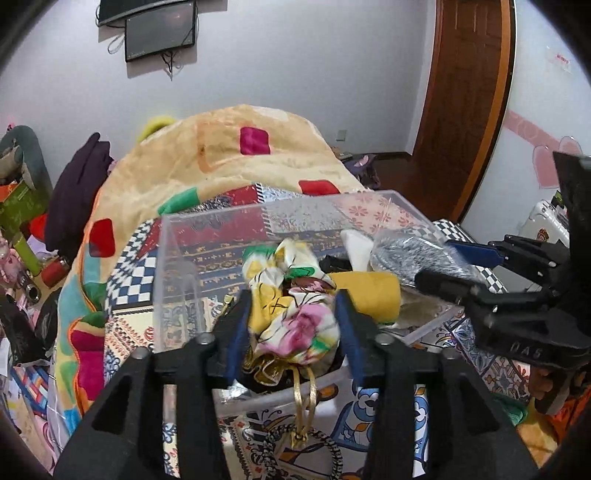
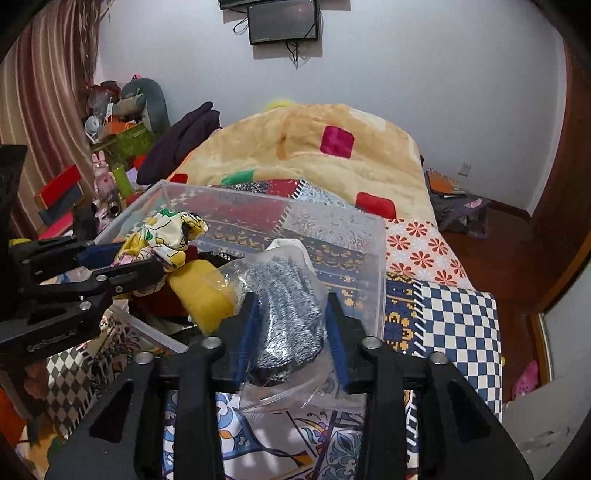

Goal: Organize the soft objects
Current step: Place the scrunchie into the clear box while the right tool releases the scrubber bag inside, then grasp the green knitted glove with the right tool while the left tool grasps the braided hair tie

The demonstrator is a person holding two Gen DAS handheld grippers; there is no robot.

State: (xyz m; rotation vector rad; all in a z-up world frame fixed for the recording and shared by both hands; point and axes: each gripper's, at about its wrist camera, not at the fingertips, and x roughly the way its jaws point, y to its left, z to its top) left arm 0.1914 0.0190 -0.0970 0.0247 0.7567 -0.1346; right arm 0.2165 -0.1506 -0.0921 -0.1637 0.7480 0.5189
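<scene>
Floral silky scarf crumpled, left jaws gripping | speckled knit in crinkly bag, right jaws gripping | clear plastic bin

**Counting what is lying on the bed**

Two grippers are showing: the left gripper and the right gripper. One clear box is standing on the bed. One floral scarf, one yellow cloth and one bagged grey knit are sitting there. Two screens are hanging on the wall. One blanket is lying behind.
</scene>
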